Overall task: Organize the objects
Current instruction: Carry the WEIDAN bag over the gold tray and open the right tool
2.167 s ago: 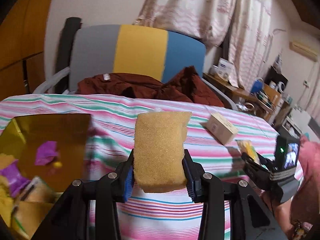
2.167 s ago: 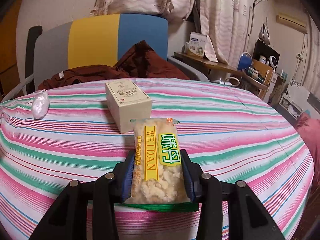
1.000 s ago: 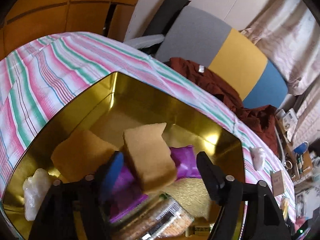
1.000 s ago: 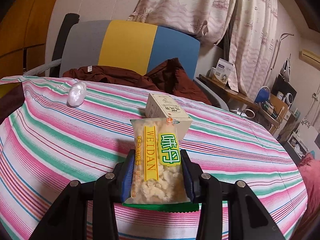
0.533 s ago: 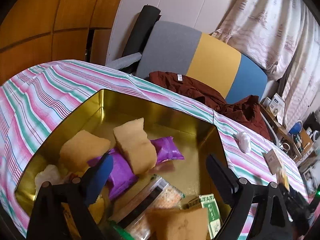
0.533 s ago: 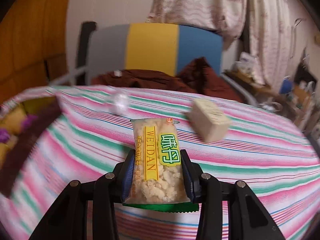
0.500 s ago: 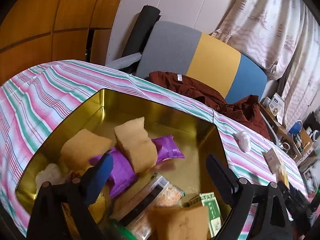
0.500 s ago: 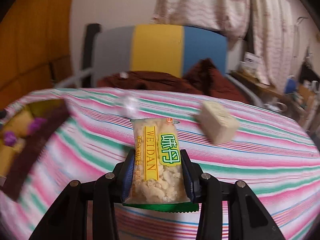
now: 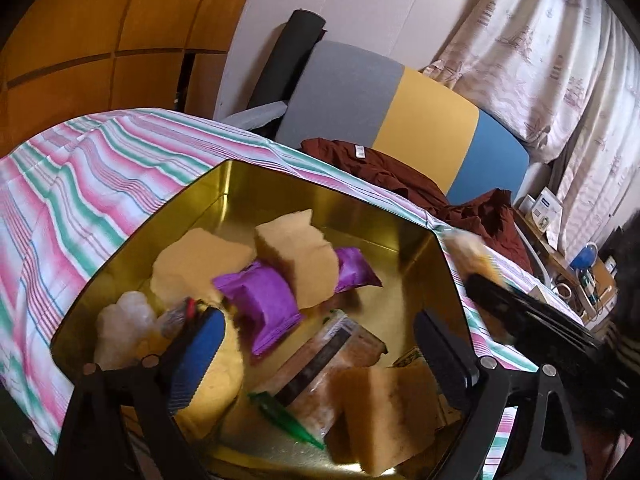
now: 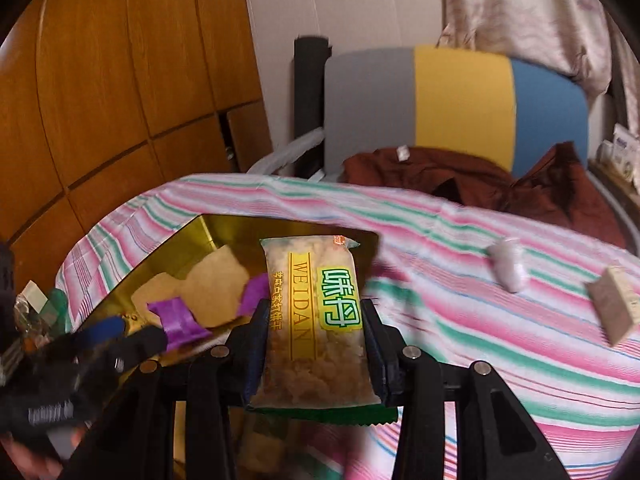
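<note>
**Now: left tool spread over the tin, right tool carrying the snack packet**

You are holding your left tool (image 9: 316, 344) above the gold tin (image 9: 224, 184), and its jaws have just been opening; they are standing wide apart with nothing between them. Below them, a tan sponge (image 9: 298, 258) is lying tilted on a purple packet (image 9: 262, 306) inside the tin, touching neither jaw. Another sponge (image 9: 390, 408) is resting near the tin's front edge. Your right tool (image 10: 316, 354) is pinching the WEIDAN snack packet (image 10: 316, 320) upright, just beside the tin's right rim. On the striped counter (image 10: 480, 320), a white wrapped lump (image 10: 508, 266) and a small box (image 10: 614, 308) are sitting well apart from the tin.
</note>
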Tool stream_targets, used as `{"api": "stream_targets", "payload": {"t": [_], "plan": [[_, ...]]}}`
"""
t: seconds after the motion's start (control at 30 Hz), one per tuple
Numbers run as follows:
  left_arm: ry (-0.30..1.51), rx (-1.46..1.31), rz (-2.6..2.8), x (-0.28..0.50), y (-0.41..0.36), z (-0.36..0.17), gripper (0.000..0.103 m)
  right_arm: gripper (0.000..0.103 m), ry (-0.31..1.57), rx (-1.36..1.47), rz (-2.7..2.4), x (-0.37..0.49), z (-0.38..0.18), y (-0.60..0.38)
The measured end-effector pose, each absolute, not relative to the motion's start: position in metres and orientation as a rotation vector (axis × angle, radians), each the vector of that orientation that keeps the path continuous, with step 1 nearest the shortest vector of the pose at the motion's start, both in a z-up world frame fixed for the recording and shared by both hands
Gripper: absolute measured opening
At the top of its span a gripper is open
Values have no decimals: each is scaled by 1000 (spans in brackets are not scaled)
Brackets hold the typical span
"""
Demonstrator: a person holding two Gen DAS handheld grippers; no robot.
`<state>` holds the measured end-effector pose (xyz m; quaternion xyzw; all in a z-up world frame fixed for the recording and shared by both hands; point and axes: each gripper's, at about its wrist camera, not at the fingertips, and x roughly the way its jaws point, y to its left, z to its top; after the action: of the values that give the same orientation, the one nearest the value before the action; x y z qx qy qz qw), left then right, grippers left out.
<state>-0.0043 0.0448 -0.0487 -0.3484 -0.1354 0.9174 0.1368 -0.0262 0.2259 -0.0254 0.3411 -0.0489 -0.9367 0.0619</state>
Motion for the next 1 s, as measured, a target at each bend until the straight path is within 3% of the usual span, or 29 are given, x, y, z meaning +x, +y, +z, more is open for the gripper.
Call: {"api": "stream_targets", "payload": {"t": [0.33,1.0], "plan": [[-462,-1033,2665,-3,27,-53,96,44,-274,1206,-2802,-60,-48,220],[-366,-1042,2611,15,52,-53,99,48,-261,1127,-2926,-12,-29,251]]}}
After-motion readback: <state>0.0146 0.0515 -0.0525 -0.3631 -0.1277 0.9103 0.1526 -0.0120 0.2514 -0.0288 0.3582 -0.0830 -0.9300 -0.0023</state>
